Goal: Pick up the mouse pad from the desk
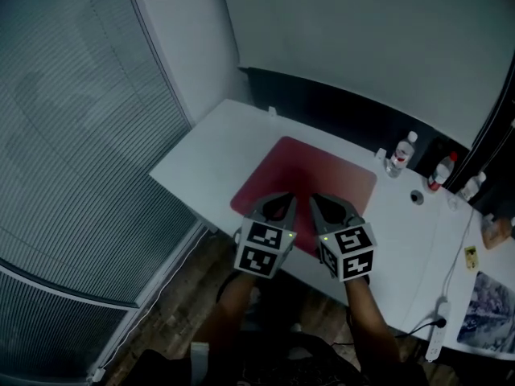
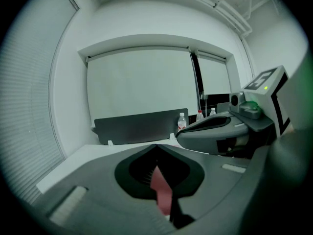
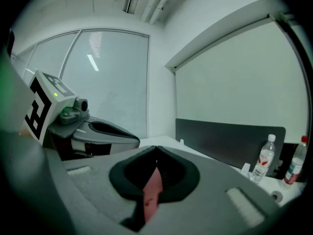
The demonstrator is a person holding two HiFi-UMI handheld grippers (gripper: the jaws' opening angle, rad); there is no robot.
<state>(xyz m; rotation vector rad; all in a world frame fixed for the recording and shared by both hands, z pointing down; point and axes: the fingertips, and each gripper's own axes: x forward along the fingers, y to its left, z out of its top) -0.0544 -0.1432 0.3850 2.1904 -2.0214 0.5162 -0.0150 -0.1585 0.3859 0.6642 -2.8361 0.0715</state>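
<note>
While I have it pinched by its near edge, mouse pad (image 1: 310, 175): red, mid-frame in the head view, on the white desk (image 1: 213, 147). Most of it looks flat on the top, and only the edge nearest me is in the jaws.
Left gripper (image 1: 283, 203): jaws fully together on that near edge. Its own view shows a red sliver clamped between them.
Right gripper (image 1: 320, 204): likewise closed tight on a red strip of the pad, just beside the left one.
Slip risk: the bite looks shallow to me, only a thin strip in each grip. A quick pull could draw the pad out of one or both.
Sag risk: both grips sit close together toward the middle of one edge. I expect the corners and far end to droop and drag over the desk as I lift.
Twist risk: if my hands rise unevenly or drift apart, the limp pad could fold or peel out of the weaker grip.
Bottles (image 1: 400, 155): upright at the upper right of the frame, near the pad's far right corner. A swinging far end could tip them.
Power strip (image 1: 437, 336): lower right, well apart, so of little concern.
</note>
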